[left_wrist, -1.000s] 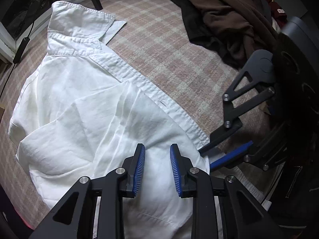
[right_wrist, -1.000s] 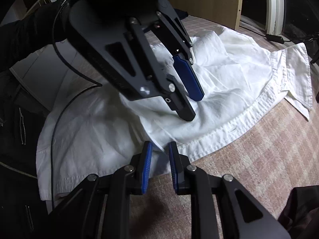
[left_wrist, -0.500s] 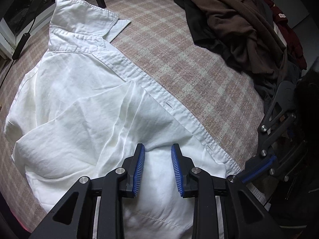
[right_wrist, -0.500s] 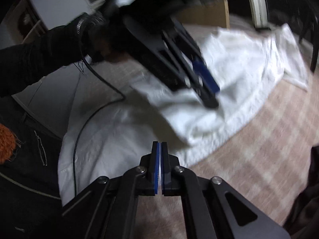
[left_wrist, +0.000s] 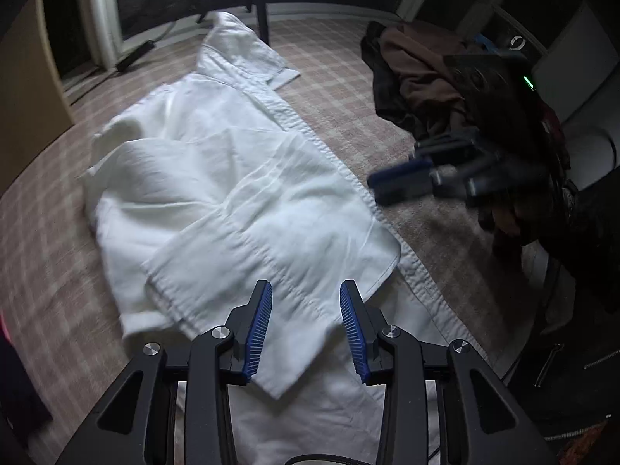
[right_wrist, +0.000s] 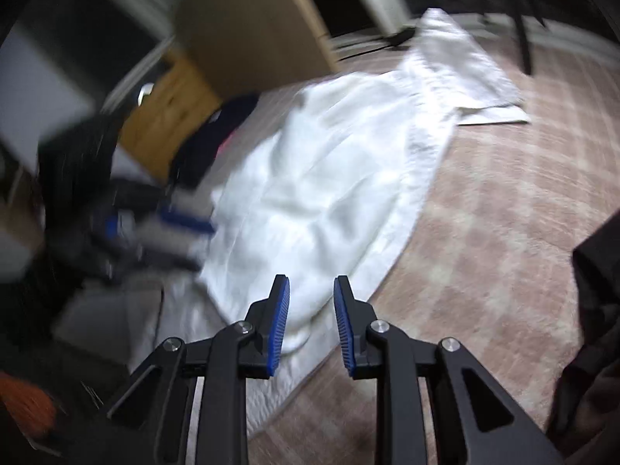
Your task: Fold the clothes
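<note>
White cotton button-up shirt (left_wrist: 248, 178) lies spread on the pink-and-cream checked rug (left_wrist: 333, 77), one sleeve folded across its body, while the left gripper (left_wrist: 306, 325) at six o'clock and the right gripper (right_wrist: 310, 321) both hover above it, jaws opening, nothing between them.

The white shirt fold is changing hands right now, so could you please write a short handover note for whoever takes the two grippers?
Left gripper: jaws opening, nothing between them, above the folded sleeve.
Right gripper: jaws opening, nothing gripped, over the shirt's near edge.
Shirt: flat on the checked rug, collar at the far end, button placket along the right side.
Done: one sleeve and side panel folded in over the body.
Left: the remaining folds, then the dark clothes pile at the far right, not yet touched.
</note>
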`<state>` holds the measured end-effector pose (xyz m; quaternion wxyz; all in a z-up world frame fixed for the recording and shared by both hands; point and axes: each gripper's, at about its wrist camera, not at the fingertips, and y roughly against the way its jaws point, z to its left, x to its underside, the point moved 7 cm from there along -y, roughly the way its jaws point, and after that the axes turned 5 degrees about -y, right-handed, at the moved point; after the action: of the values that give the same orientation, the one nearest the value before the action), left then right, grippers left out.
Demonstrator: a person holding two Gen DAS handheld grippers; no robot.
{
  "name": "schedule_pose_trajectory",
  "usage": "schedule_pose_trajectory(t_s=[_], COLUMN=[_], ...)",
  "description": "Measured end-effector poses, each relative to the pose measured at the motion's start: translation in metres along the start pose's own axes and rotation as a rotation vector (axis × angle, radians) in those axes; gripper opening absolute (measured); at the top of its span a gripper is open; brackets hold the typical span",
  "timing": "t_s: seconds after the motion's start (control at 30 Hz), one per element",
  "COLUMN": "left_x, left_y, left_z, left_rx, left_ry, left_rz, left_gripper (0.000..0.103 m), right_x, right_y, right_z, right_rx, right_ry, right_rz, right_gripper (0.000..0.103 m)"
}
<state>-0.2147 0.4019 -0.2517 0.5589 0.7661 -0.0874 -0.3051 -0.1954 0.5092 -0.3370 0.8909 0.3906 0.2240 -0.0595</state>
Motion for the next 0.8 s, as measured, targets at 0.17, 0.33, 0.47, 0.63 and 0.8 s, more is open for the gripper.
schedule_pose_trajectory(t_s=[0.17,0.33,0.47,0.63,0.8], left_x=[-0.013,-0.021,-0.027,-0.035,-0.057], left_y=[0.003,-0.013,-0.015,-0.005,-0.014], left_z=[-0.019,-0.052,-0.054,-0.017,0.004], left_rx=[0.055,0.059,0.078,0.065,0.015], left_ry=[0.021,-0.055,-0.018,0.124,0.214], left_rz=[-0.036,-0.028,-0.027,-0.042,-0.005], left_gripper=[0.037,0.043,0.045,0.046,0.046], right_x=[-0.023,-0.037,-0.045,-0.032,-0.006], right_y=[-0.031,-0.042,-0.016,-0.006,0.000], right_z=[-0.004,-0.003,0.013,0.011,-0.012], right_rx=[0.107,0.052,-0.112,-0.042,0.033], right_ry=[0.035,0.014,-0.053,-0.004,-0.050], right_rz=[0.075,0.091,0.007,0.001,0.010], right_gripper=[0.025,0.015,0.004,0.006,0.043])
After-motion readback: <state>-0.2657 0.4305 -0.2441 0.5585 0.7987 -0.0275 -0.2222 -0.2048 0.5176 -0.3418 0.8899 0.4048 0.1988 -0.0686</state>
